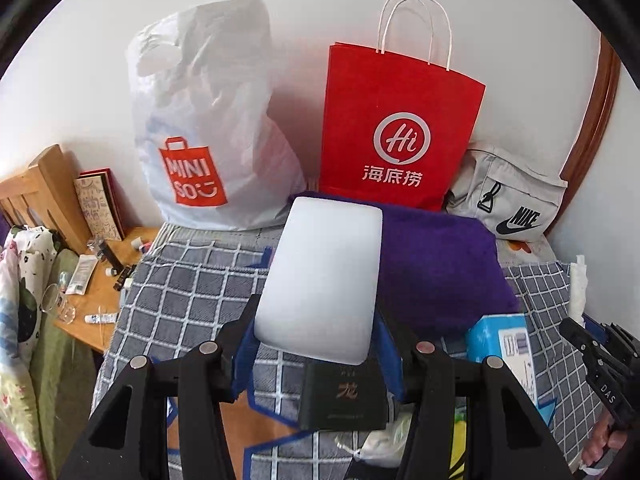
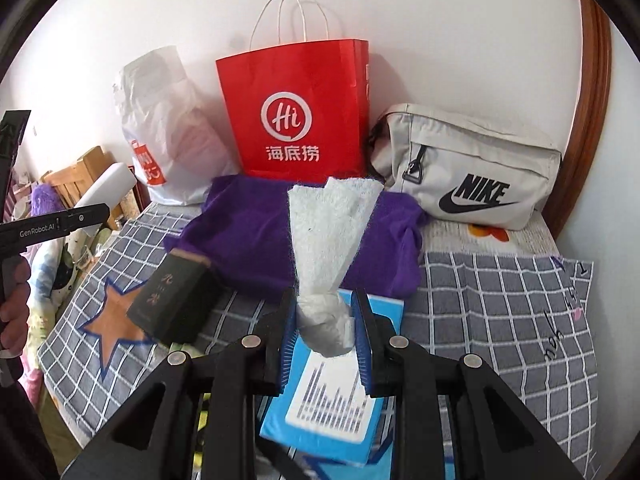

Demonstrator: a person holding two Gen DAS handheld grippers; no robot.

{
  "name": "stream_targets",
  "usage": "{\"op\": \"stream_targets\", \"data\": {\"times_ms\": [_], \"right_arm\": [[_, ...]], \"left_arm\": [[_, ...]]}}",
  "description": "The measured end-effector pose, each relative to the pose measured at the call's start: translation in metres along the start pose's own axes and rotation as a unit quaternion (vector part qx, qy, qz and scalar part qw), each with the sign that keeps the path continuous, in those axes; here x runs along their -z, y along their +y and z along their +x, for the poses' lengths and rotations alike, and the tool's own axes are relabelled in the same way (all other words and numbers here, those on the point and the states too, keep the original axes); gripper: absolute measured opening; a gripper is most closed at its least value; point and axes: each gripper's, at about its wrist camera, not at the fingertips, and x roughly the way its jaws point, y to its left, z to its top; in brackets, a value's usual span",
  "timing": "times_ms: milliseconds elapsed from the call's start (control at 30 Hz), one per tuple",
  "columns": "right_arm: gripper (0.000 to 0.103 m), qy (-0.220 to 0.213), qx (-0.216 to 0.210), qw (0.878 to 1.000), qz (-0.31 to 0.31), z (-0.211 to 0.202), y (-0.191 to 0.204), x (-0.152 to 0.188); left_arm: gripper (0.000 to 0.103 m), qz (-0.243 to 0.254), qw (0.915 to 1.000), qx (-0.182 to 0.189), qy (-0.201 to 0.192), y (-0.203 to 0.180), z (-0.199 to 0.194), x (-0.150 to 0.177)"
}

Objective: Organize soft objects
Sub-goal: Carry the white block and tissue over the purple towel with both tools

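Left gripper (image 1: 316, 344): jaws about half open, blue pads pressing on both sides of a white, smooth, rounded-corner oblong pad (image 1: 320, 280) that sticks up and forward out of the grip. Below it, on the bed, lies a dark green-black box w/ gold characters (image 1: 344, 396). Right gripper (image 2: 326, 332): jaws nearly closed, pinching the twisted lower end of a white fluffy tissue (image 2: 332, 232), which fans out upward above the pads. Directly under it sits a light blue tissue pack w/ white printed panel (image 2: 332, 412), the tissue's end just over its top. Both lie on a grey checked bedspread w/ orange star (image 2: 500, 320). Behind the grippers, a purple fuzzy towel (image 2: 248, 236) lies bunched on the bedspread. Further back against the white wall: a red paper bag w/ white cord handles (image 2: 296, 108), a white plastic MINISO bag (image 1: 200, 120) to its left, a pale grey Nike pouch (image 2: 468, 168) to its right. A wooden side table w/ small clutter (image 1: 104, 292) stands left of the bed.
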Motion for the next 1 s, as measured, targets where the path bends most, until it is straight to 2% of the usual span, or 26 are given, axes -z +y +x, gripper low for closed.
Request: {"op": "stream_targets", "data": {"times_ms": [400, 800, 1000], "right_arm": [[0.027, 0.018, 0.003, 1.0, 0.008, 0.072, -0.014, -0.047], [0.027, 0.065, 0.0, 0.998, 0.012, 0.155, -0.032, -0.071], [0.027, 0.091, 0.001, 0.996, 0.016, 0.189, -0.042, -0.076]], "left_arm": [[0.05, 0.016, 0.9986, 0.023, 0.045, -0.022, 0.077, -0.038], [0.05, 0.03, 0.9954, 0.025, 0.088, -0.038, 0.153, -0.069], [0.05, 0.021, 0.9934, 0.027, 0.109, -0.037, 0.184, -0.077]]}}
